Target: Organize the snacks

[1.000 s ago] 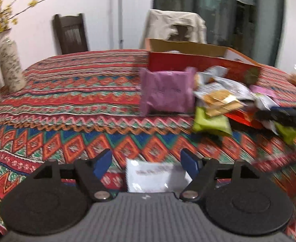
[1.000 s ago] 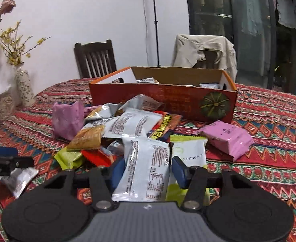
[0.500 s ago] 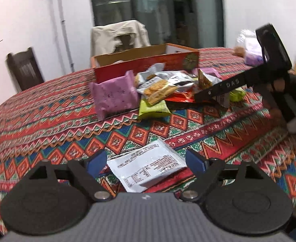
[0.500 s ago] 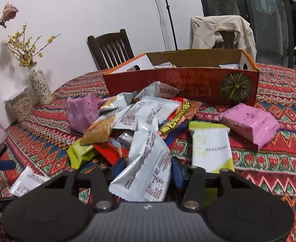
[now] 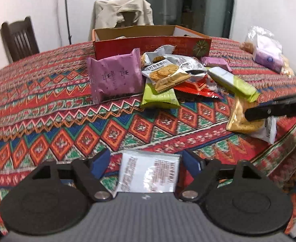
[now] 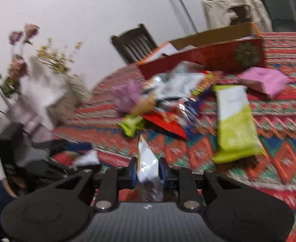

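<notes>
**Right claw lifts a packet off the pile**

Right claw (image 6: pixel 147 170) now narrow, clamped on a silver packet (image 6: pixel 146 161) that a second ago lay loose between wide pads on the snack pile (image 5: pixel 180 76). Packet up off the counter (image 5: pixel 47 104), seen in the left view hanging gold and white at the far right under a black finger (image 5: pixel 276 109). Right view tilted and blurred, so in motion, swinging toward the left. Left claw (image 5: pixel 145 162) wide, pads well apart, straddling a white packet (image 5: pixel 148 173) flat on the counter near the front edge; not gripped, touching neither pad as far as can be told. Same packet under it in both earlier views, though the view behind has turned from the vase side toward the box.

Box (image 5: pixel 152 40) open at the far side behind the pile; pink packet (image 5: pixel 115 76) propped at the pile's left. Means one snack taken from the heap, likely bound for a sorted spot beside the white packet rather than the box. Most of the pile left to sort.
</notes>
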`<state>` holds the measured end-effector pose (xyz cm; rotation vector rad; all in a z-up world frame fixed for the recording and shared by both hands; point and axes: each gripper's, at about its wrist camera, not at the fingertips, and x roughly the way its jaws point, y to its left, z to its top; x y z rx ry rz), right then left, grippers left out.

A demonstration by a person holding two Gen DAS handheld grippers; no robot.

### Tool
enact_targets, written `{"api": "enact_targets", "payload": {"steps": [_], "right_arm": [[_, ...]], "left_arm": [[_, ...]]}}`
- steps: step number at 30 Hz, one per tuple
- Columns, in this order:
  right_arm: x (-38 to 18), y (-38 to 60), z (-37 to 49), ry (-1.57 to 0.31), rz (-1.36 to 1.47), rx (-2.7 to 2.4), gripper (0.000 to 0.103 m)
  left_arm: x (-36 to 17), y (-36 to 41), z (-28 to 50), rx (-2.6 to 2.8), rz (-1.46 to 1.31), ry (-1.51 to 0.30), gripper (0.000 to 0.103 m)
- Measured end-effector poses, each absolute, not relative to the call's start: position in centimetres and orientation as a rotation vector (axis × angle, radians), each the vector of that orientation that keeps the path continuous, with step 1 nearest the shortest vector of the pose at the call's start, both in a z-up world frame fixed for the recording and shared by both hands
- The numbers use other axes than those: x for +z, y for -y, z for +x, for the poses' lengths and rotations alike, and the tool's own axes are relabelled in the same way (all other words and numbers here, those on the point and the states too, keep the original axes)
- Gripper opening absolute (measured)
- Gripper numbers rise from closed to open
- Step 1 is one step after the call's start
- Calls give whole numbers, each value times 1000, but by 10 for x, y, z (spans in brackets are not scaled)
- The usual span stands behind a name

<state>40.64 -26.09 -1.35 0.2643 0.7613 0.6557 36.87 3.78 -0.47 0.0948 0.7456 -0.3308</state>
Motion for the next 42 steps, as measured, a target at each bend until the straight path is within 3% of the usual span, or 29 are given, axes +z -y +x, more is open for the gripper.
{"api": "enact_targets", "payload": {"steps": [3, 7, 9, 10, 12, 15, 19, 22, 32, 42], "right_arm": [[-9, 266, 390, -713, 153, 494, 52], [0, 273, 376, -659, 153, 544, 64], [-2, 267, 377, -674, 127, 554, 65], [-4, 261, 378, -684, 100, 537, 65], [-7, 246, 378, -691, 67, 530, 65], [-13, 233, 372, -695, 26, 507, 64], [-15, 223, 360, -682, -81, 452, 46], [-12, 227, 350, -693, -98, 463, 41], [3, 259, 326, -660, 8, 470, 39], [83, 290, 403, -462, 66, 465, 39]], "left_arm": [[1, -40, 355, -341, 51, -725, 83], [-5, -35, 348, -320, 87, -738, 83], [-7, -34, 348, -304, 84, -741, 78], [-7, -34, 347, -292, 80, -738, 75], [-6, -34, 344, -276, 71, -730, 56], [-4, -36, 338, -261, 48, -732, 51], [-1, -36, 330, -238, 24, -741, 49], [3, -35, 324, -231, 1, -738, 47], [43, -36, 329, -262, -99, -663, 47], [128, -34, 465, -301, -153, -573, 47]]}}
